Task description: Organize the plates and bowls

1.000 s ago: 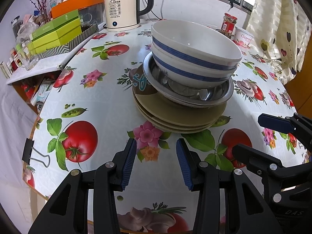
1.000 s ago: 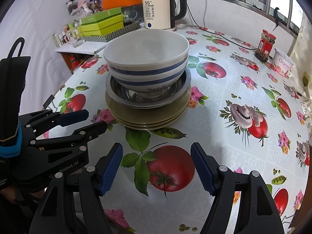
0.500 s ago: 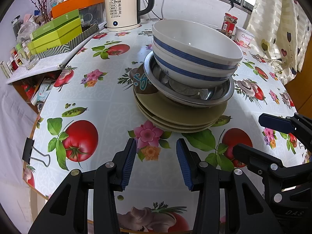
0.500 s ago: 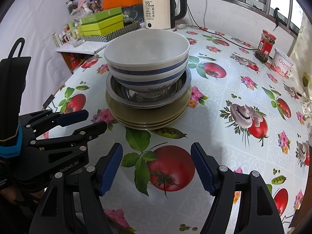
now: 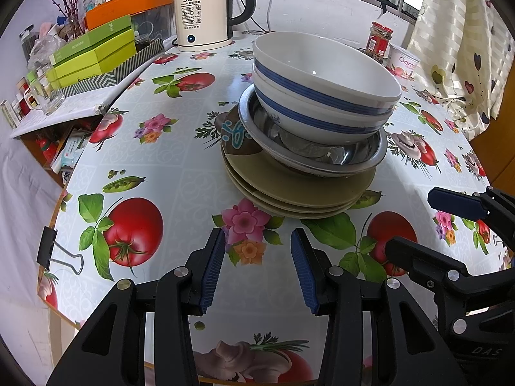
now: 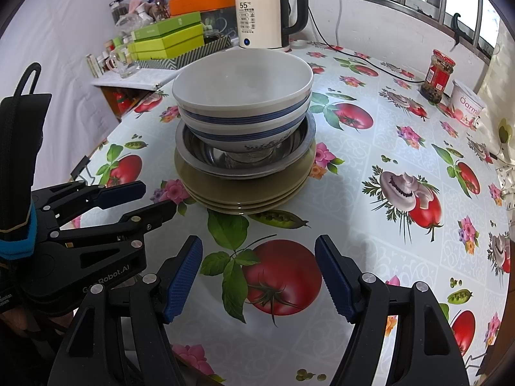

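The bench [image 5: 180,173] carries a floral oilcloth printed with tomatoes and mushrooms and stands under a barred window. At its middle sits the stack you are to organize. Two white bowls with blue bands [image 5: 322,90] are nested together at the top. They rest inside a steel basin [image 5: 354,157], which sits on a pile of olive-green plates [image 5: 299,193]. A brown patterned dish [image 5: 236,135] shows at the left edge of the pile, wedged under the basin.

Your left tool [image 5: 257,267] hangs over bare oilcloth just in front of the plates. Its jaws stand partly apart and hold nothing. Your right tool [image 6: 259,270] is wider open, also empty, and a little farther back from the stack. In the right wrist view, the left tool [image 6: 154,199] appears just beside the plate pile.

Judged from here, the main hazards are these:

- The basin appears to sit off-centre on the plates, toward the right in the left wrist view. Lifting the bowls at an angle could tip it.
- The nested bowls may cling together, so gripping the upper rim alone could lift both, and the lower one may then drop.
- Glazed rims are likely slippery under narrow pads.

Farther out stand a kettle [image 5: 202,13], green boxes [image 5: 93,54], a red-lidded jar [image 6: 437,75] and a yoghurt tub [image 6: 466,109].
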Demonstrator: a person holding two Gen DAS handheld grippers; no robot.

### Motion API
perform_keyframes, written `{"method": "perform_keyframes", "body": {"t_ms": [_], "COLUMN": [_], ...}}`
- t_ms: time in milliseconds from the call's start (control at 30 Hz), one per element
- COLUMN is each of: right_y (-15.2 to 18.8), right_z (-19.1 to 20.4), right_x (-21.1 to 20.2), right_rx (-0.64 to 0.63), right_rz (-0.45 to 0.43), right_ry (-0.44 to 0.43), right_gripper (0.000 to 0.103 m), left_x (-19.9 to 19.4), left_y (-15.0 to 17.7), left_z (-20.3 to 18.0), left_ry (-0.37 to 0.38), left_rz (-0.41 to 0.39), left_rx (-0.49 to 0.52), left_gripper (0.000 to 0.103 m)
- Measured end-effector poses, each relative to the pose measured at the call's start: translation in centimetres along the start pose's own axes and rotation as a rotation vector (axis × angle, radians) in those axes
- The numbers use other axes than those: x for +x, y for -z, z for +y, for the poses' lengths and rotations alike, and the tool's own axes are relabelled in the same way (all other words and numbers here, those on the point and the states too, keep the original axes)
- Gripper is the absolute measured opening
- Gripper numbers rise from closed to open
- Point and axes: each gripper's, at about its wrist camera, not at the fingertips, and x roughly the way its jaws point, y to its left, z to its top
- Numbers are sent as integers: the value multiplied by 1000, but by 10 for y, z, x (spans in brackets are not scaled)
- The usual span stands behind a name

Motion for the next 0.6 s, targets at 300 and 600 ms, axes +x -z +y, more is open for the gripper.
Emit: {"method": "perform_keyframes", "body": {"t_ms": [300,600], "right_y": [0,0], "right_z": [1,1], "right_x": [-1,0], "right_rx": [-1,-3], "right_rz": [0,-1], "right_ry": [1,0], "right_gripper": [73,73], "left_x": [0,-1], "left_y": [0,1], "left_z": [0,0], "left_ry": [0,1], "left_rz": [1,0], "left_rx": [-1,2], "left_gripper": [44,44]}}
